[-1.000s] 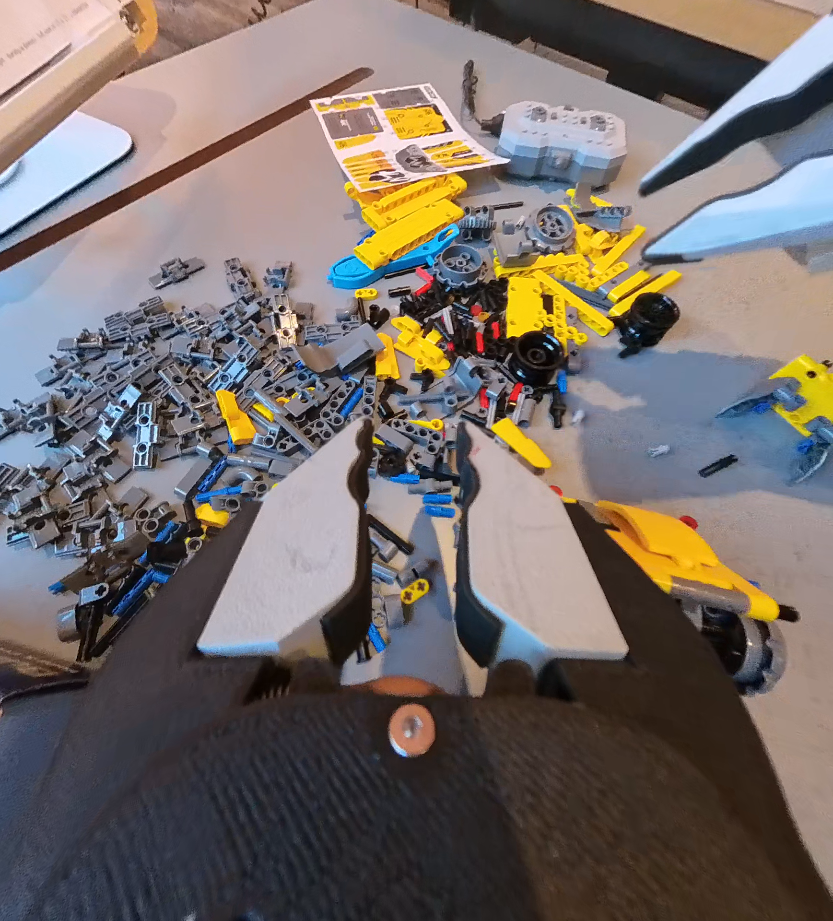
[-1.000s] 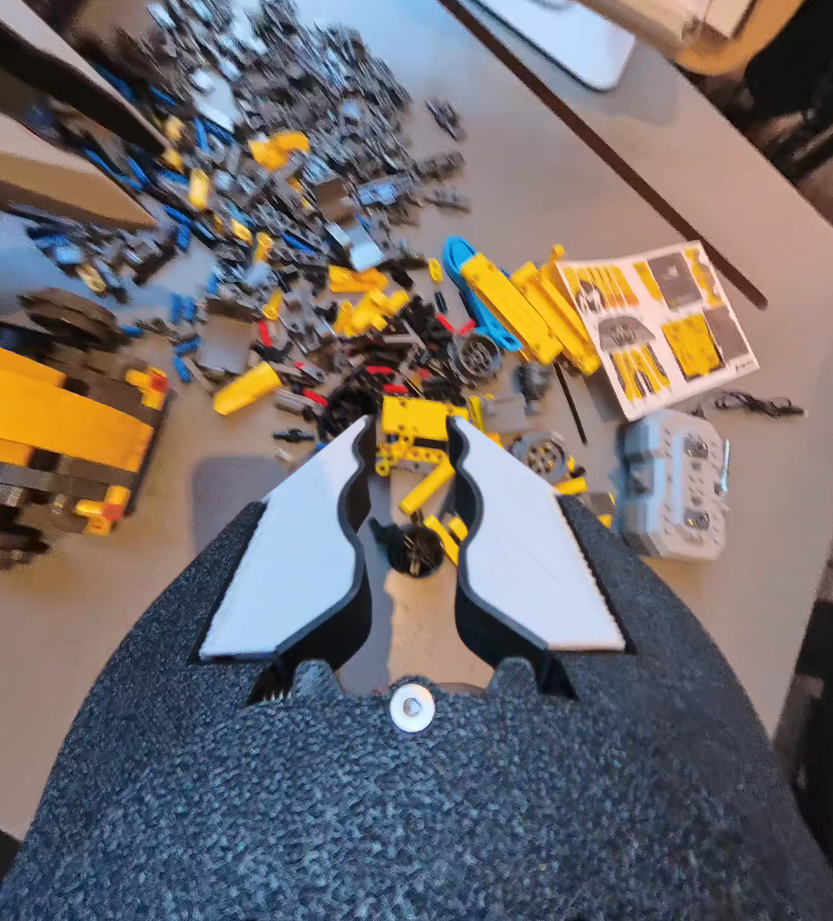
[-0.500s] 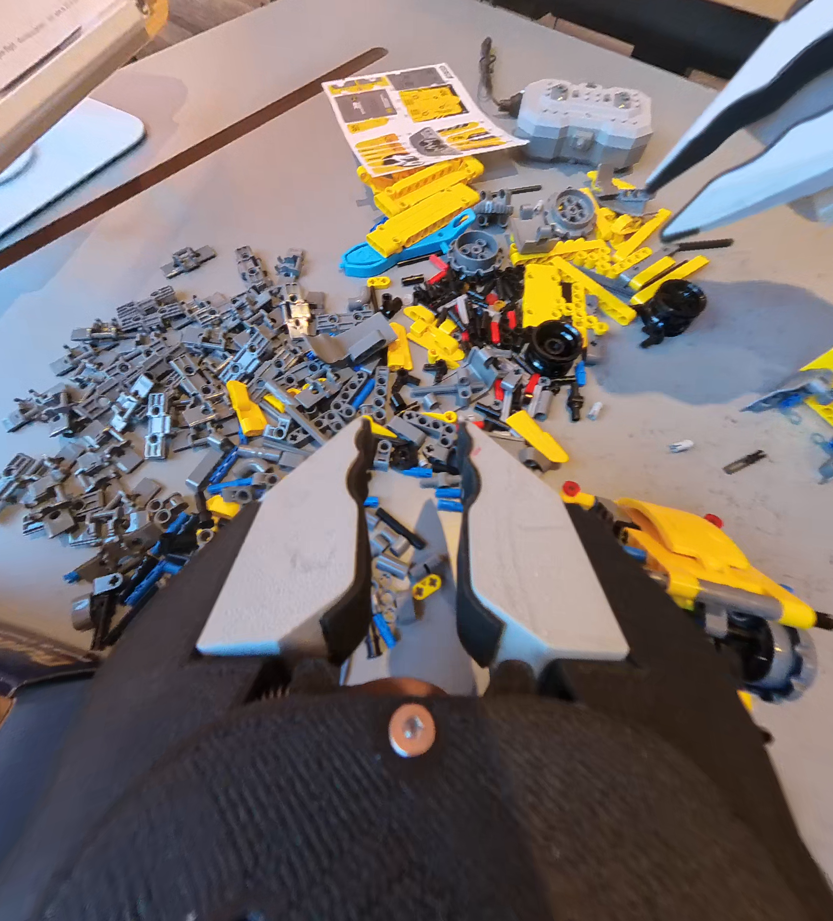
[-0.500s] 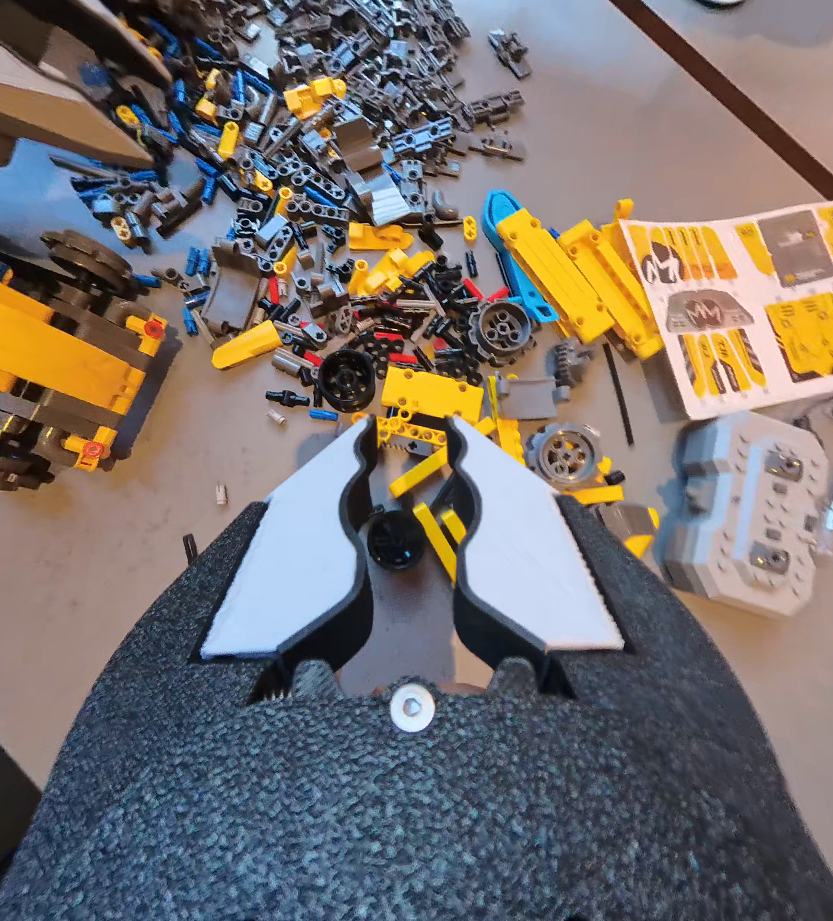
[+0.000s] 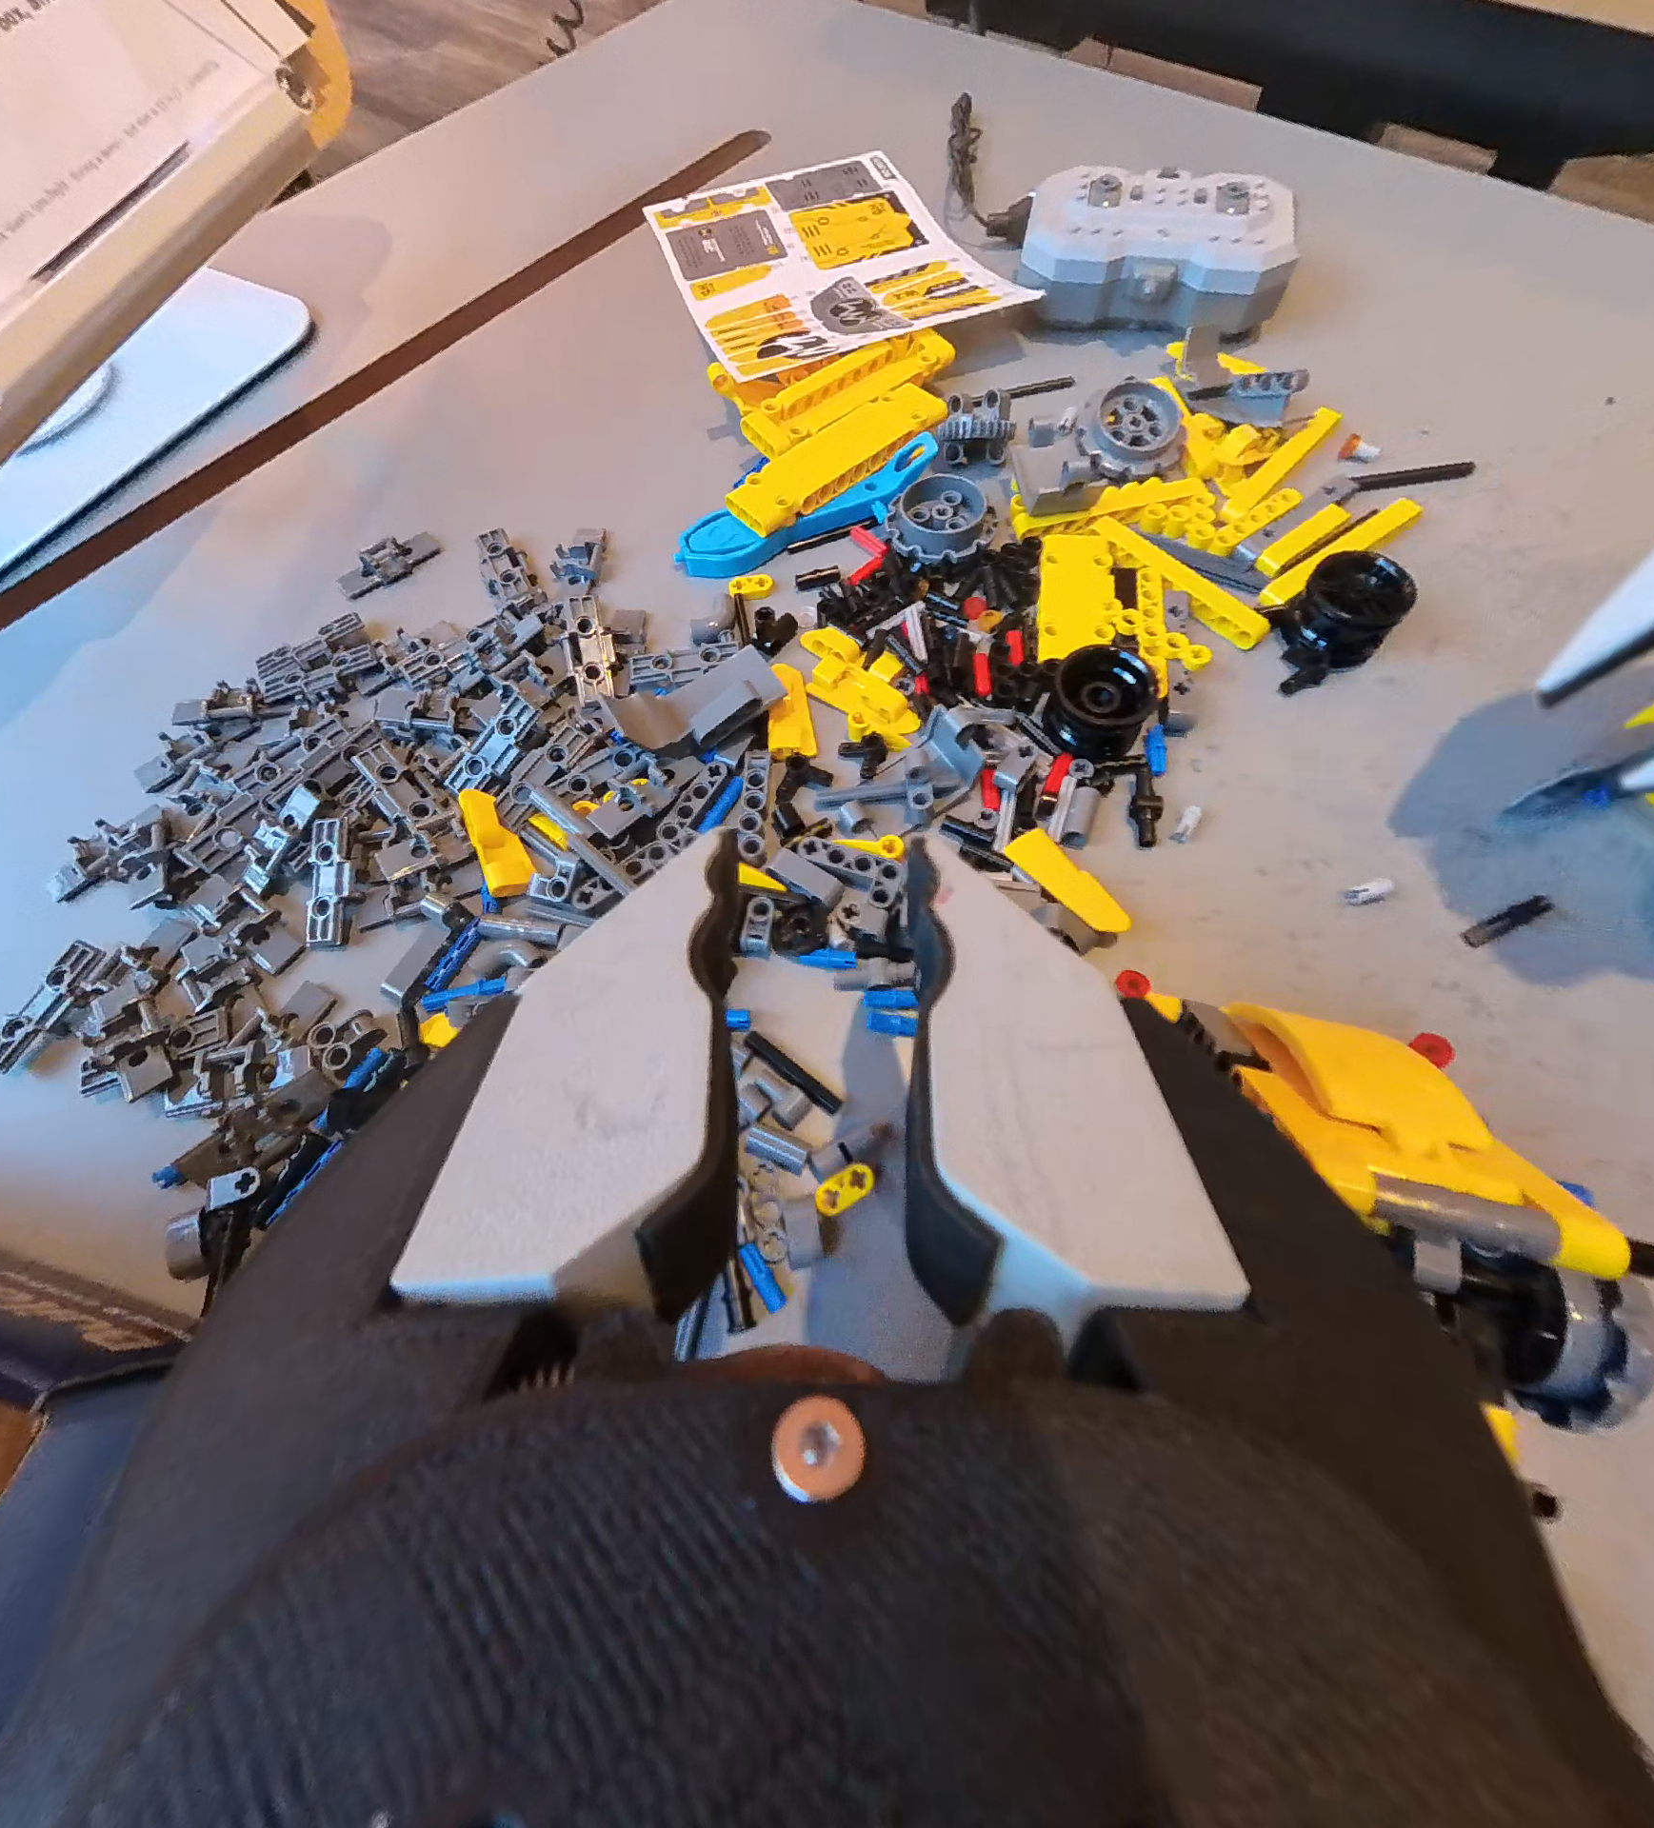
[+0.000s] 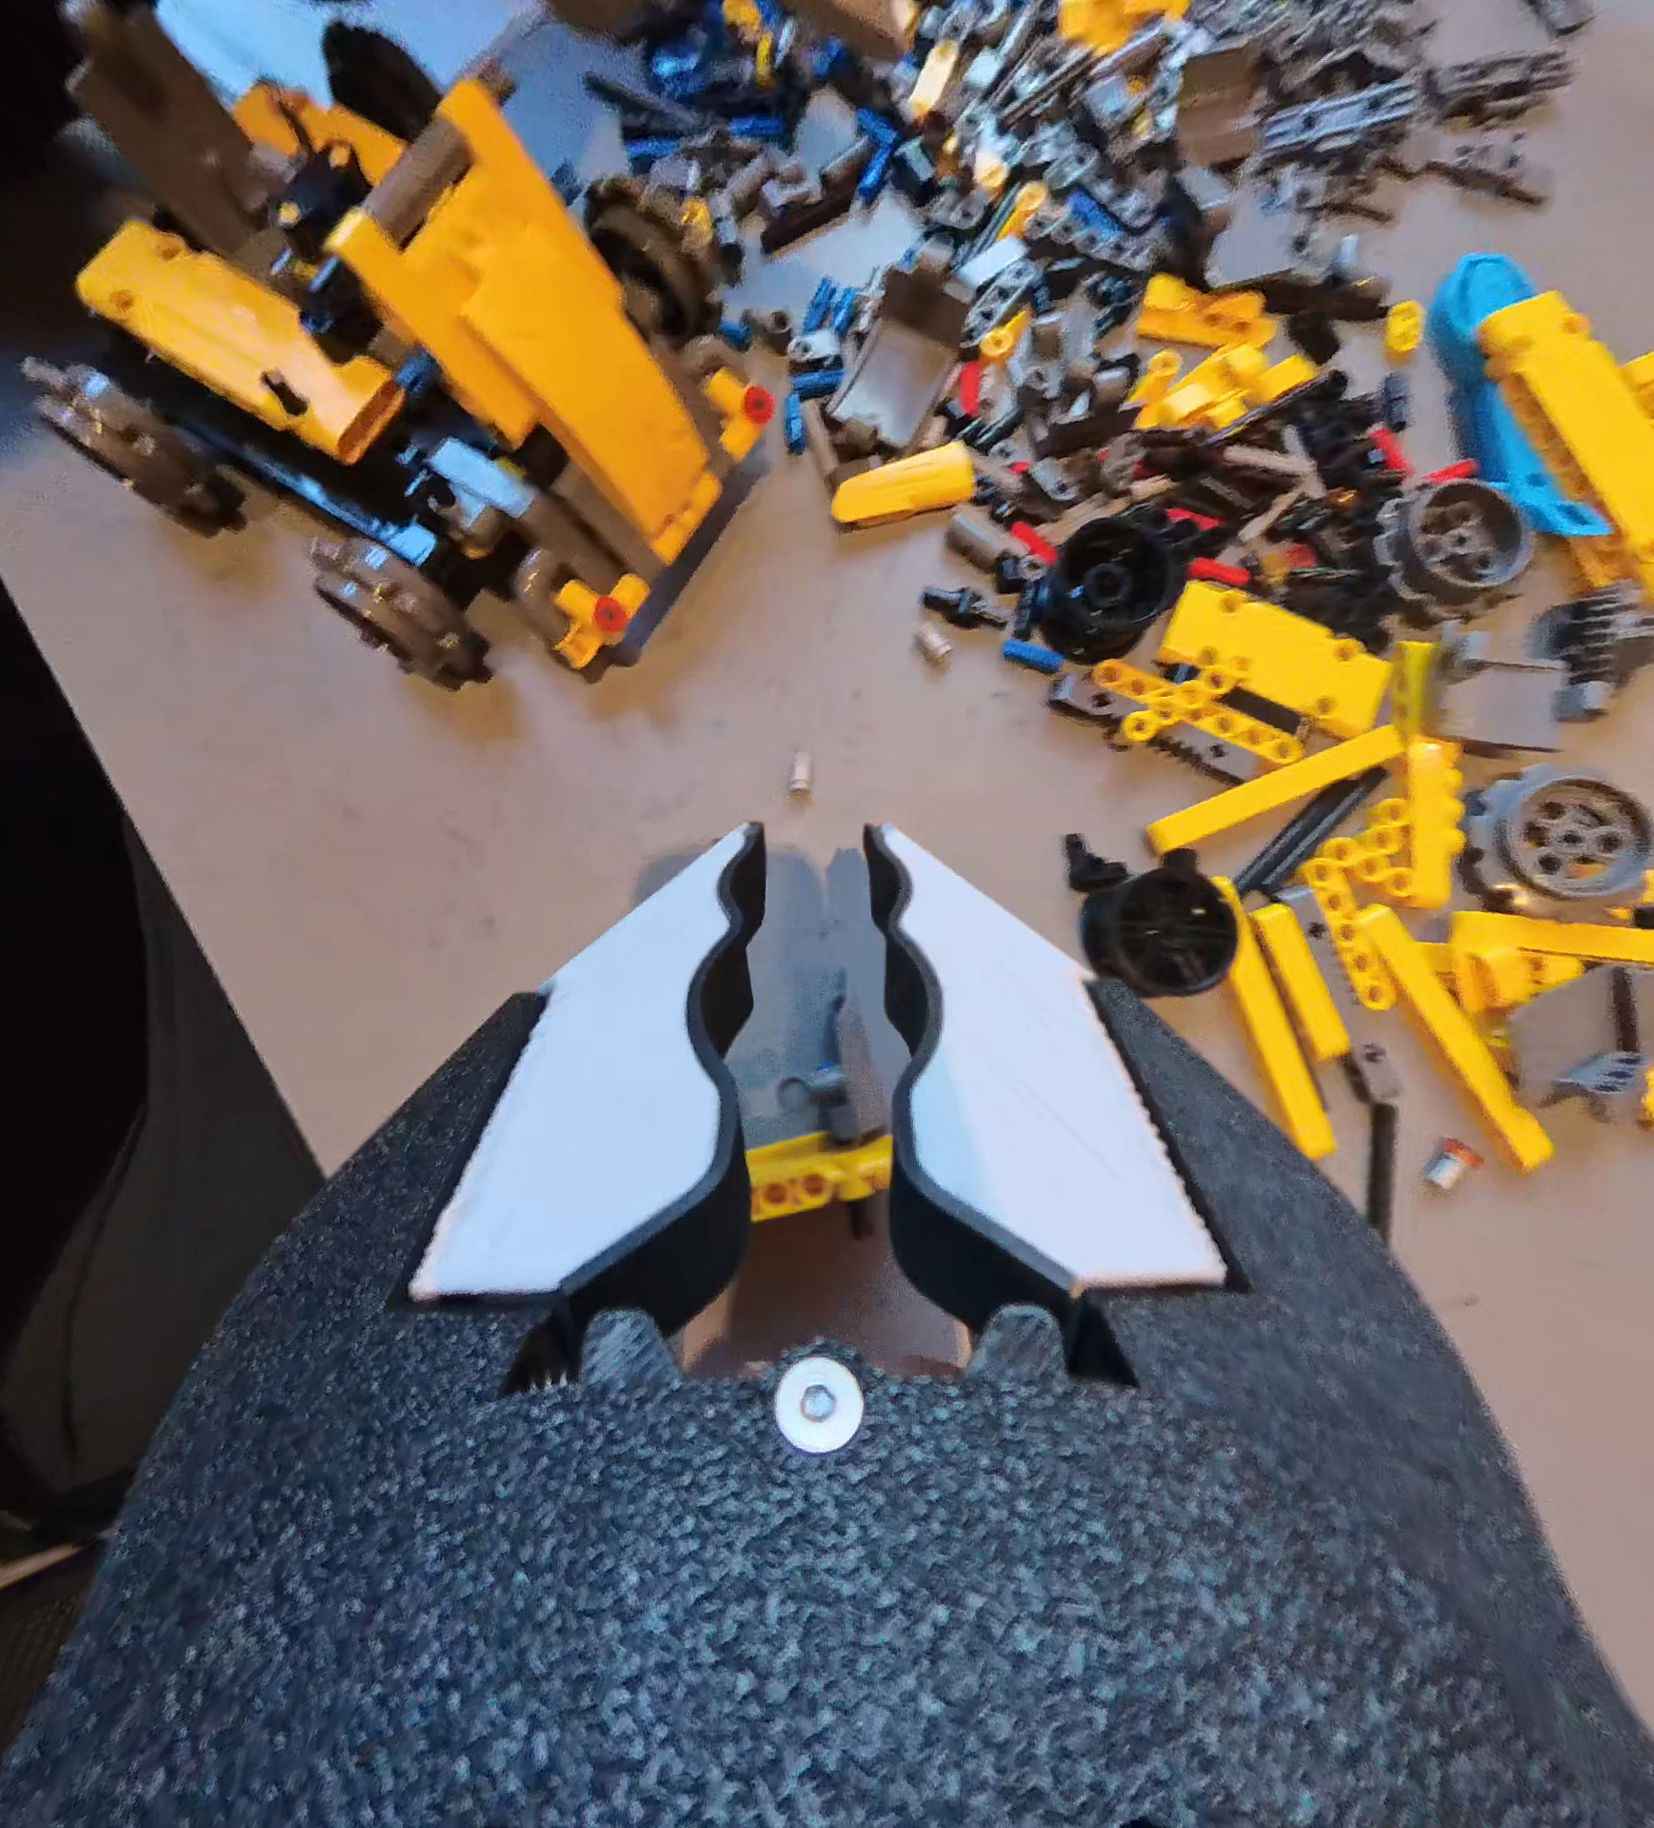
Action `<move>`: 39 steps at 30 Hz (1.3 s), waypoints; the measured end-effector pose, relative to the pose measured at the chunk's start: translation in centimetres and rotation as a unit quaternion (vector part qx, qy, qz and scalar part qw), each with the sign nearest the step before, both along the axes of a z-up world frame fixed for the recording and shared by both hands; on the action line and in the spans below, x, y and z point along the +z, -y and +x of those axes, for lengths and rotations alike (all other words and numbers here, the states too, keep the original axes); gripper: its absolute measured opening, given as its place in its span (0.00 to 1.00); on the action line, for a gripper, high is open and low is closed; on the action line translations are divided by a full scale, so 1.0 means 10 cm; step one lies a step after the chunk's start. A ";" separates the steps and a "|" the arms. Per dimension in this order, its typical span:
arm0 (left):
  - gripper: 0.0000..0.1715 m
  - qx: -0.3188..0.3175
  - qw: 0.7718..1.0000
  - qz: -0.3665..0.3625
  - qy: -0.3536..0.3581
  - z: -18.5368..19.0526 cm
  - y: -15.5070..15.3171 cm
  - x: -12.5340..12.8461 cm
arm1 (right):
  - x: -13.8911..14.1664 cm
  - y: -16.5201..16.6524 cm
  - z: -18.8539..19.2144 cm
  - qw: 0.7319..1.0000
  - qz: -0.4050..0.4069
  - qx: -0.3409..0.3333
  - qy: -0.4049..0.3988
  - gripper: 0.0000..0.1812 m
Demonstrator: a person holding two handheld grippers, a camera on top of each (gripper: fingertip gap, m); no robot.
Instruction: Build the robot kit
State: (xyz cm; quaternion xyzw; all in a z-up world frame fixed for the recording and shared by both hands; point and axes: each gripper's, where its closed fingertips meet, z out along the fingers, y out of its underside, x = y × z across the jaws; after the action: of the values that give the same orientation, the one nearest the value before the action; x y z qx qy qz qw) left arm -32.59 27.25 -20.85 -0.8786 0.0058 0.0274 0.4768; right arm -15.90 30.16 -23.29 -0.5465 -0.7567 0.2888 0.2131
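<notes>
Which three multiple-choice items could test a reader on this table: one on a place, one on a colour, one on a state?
1. Where does the sticker sheet lie?
A. beside the grey box
B. under a wheel
C. on the floor

2. What colour is the long flat piece under the yellow beams?
A. red
B. blue
C. green

3. How do the jaws of the left gripper stand?
A. shut on a wheel
B. shut on nothing
C. open, holding nothing

Answers: 1 A, the sheet's corner reaches the box. 2 B, its blue end sticks out from under the beams. 3 C, loose parts show through the gap.
</notes>
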 end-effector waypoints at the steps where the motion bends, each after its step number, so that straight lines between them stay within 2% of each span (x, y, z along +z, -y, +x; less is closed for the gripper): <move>1: 0.19 -0.001 1.000 -0.001 -0.004 0.01 0.00 -0.01 | -0.04 0.05 0.02 1.000 0.005 0.005 0.012 0.11; 6: 0.19 -0.005 1.000 0.007 0.002 0.02 0.01 0.04 | -0.18 0.13 0.00 0.998 0.031 0.010 0.051 0.12; 12: 0.18 -0.005 1.000 0.021 0.009 0.02 0.04 0.12 | -0.16 0.12 -0.08 0.998 0.036 -0.002 0.057 0.12; 26: 0.19 -0.004 1.000 0.011 0.021 0.02 0.05 0.10 | -0.17 0.04 -0.14 0.996 0.044 -0.027 0.076 0.08; 39: 0.19 -0.006 1.000 0.010 0.017 0.03 0.05 0.10 | -0.39 0.14 -0.23 0.993 0.035 0.015 0.112 0.07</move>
State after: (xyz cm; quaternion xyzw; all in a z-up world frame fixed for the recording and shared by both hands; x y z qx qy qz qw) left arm -32.27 26.75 -19.85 -0.8741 0.0028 0.0090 0.4857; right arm -18.24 28.72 -27.21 -0.5561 -0.7935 0.2026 0.1416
